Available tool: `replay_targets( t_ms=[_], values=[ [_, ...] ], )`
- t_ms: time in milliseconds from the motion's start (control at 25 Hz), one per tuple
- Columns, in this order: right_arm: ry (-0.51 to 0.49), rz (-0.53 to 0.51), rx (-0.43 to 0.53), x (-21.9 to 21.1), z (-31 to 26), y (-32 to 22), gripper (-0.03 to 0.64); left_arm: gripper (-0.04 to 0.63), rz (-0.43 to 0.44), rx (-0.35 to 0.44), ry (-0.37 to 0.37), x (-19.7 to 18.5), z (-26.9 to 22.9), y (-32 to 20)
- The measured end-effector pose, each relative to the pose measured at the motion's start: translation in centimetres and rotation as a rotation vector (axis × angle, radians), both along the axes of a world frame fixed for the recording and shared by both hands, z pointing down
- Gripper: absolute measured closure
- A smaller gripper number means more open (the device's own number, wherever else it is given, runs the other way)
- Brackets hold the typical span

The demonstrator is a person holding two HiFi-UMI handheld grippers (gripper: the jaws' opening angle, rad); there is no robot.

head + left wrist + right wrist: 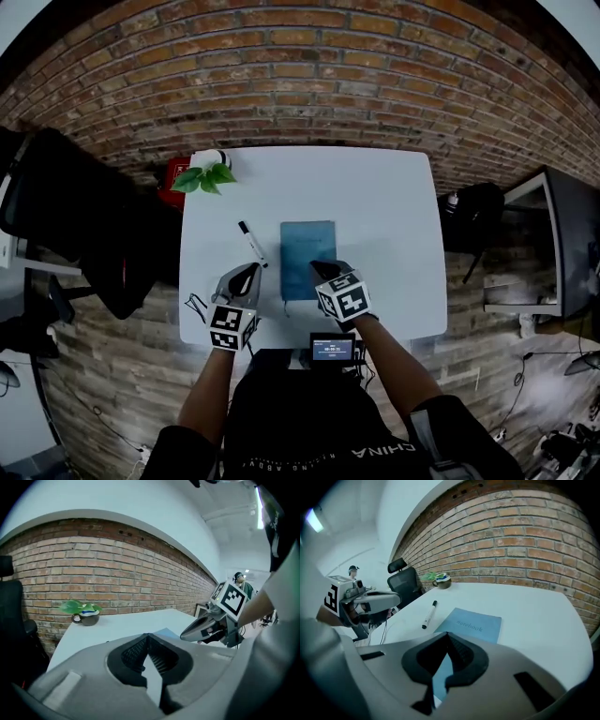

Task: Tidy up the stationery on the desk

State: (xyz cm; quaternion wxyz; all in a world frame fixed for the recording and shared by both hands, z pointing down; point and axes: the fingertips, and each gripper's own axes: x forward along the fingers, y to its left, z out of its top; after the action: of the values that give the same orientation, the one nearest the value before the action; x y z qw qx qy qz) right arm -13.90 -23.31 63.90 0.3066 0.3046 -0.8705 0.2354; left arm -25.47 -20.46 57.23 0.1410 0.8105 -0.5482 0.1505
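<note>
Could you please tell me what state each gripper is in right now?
Left gripper: closed, holding nothing.
Right gripper: closed, holding nothing.

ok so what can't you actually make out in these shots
Head view: the near right corner of the notebook is covered by the right gripper.
Head view: the thin black thing at the left edge of the table is too small to name.
Head view: the red object beside the plant is partly hidden by leaves and the table edge.
Head view: writing on the small screen is too small to read.
</note>
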Motion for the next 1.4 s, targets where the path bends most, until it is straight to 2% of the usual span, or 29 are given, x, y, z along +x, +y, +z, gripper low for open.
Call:
replay_targets(
  t_ms=[400, 640, 920, 1400],
  values=[
    [0.0, -0.174, 0.045, -3.4, -1.4, 3.3, 0.606, 0.583, -0.181, 0.066, -0.049, -3.4, -2.8, 6.4],
    [0.034, -0.217, 0.051, -6.7, -0.6, 4.0, 0.604, 0.583, -0.262, 0.047, -0.059, -7.1, -1.9, 9.1],
    [0.077, -0.21, 0.046, -10.4, 0.7, 2.7, 0.571, 0.583, -0.219, 0.015, -0.054, -8.7, 0.1, 7.8],
    [0.189, -0.141, 0.003, -15.0, 4.3, -0.7, 0.503, 0.583, -0.108, -0.043, 0.018, -9.0, 4.1, 5.8]
  ],
)
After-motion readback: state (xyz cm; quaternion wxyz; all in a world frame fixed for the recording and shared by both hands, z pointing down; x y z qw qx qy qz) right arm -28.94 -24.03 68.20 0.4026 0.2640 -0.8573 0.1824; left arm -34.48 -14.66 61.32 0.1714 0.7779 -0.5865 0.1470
